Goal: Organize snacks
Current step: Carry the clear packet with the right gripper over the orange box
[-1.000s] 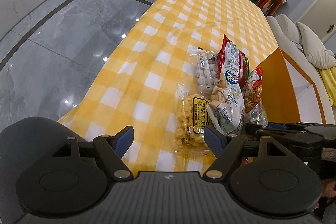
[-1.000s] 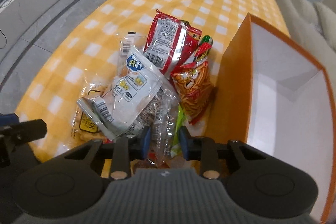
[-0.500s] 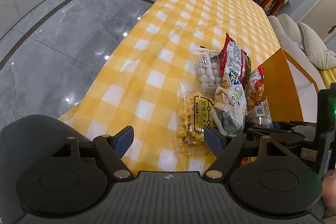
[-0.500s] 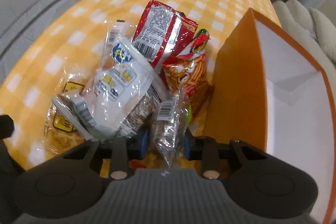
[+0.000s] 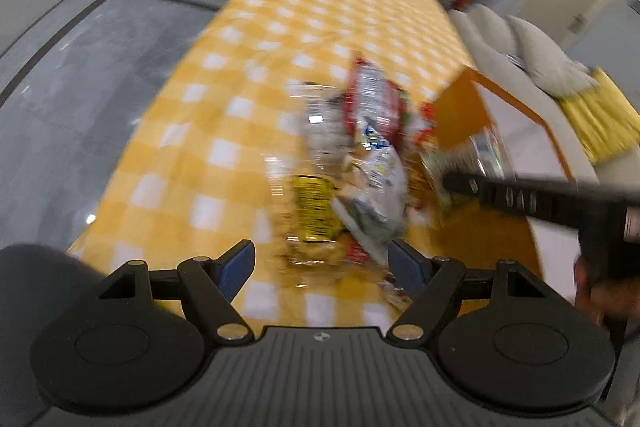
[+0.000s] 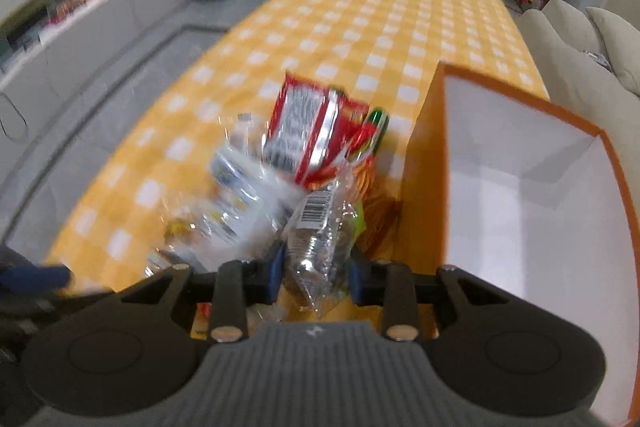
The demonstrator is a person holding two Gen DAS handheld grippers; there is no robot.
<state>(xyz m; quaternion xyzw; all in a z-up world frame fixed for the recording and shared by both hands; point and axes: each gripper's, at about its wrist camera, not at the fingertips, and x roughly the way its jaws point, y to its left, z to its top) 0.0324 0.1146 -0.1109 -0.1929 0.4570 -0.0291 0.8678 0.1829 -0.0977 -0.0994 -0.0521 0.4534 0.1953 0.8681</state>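
Two grippers work at one heap of snacks on the checked worktop (image 6: 360, 27). Leftmost, the left gripper (image 5: 320, 263) hovers over the near end of the heap with its fingers spread wide and nothing between them. In front of it lies a yellow-labelled pack (image 5: 314, 203), with a white pack (image 6: 240, 195) beside it and a red pack (image 6: 304, 131) behind. Further right, the right gripper (image 6: 314, 275) has its fingers clenched on a clear pack (image 6: 320, 227) with a barcode, held just above the heap. Rightmost stands the orange box (image 6: 426, 167), its white inside bare where visible.

The risk, as judged, is that the slippery film slides out of the narrow pinch, or that the pack catches the box's near wall on the way over and tips it. The hanging pack could also drag a neighbour off the heap.

Counted: one box, two grippers, about six packs; blur makes the pack count uncertain.
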